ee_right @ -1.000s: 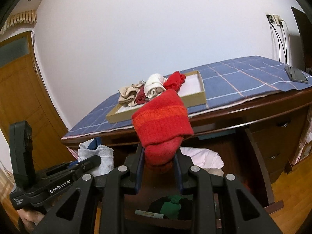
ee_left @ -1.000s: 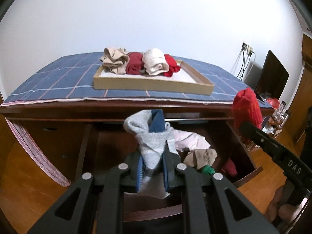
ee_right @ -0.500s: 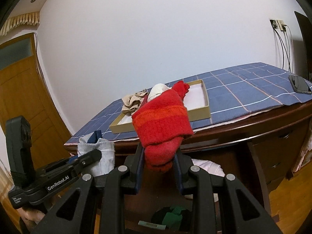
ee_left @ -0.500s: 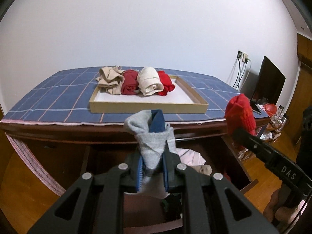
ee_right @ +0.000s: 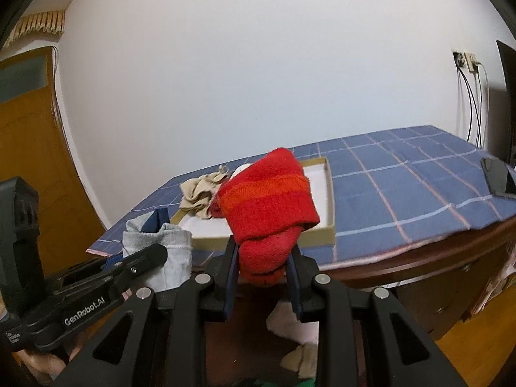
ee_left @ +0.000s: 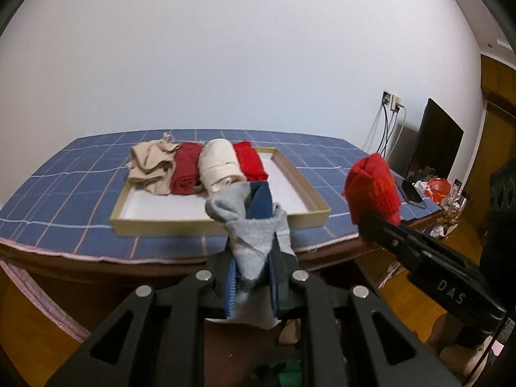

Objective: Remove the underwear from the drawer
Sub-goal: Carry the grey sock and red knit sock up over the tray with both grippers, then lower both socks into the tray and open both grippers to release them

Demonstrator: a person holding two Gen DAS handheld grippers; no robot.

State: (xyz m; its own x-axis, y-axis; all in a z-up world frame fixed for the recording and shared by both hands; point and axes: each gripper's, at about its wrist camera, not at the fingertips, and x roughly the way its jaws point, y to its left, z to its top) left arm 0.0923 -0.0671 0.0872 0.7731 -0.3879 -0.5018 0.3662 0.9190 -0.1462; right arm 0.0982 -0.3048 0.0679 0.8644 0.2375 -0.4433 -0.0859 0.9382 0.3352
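Left wrist view: left tongs [ee_left: 252, 279] pinch a grey garment [ee_left: 254, 225]; right tongs [ee_right: 262, 279] pinch a red garment [ee_right: 267, 206]. Both bundles stand loose above the tongs, with the tray [ee_left: 222, 227] ahead on the tabletop [ee_left: 64, 193]. A shallow pinch could let either slip short of it.

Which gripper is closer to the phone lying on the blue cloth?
Right. The right gripper, holding a red sock, is just beside the phone; the left gripper, holding a grey sock, sits farther left.

You hold a fuzzy red knit bundle [ee_right: 267, 206] and a smooth grey cloth roll [ee_left: 254, 229]. Below sits glossy dark wood [ee_right: 419, 264] under a matt checked cloth [ee_left: 64, 193].
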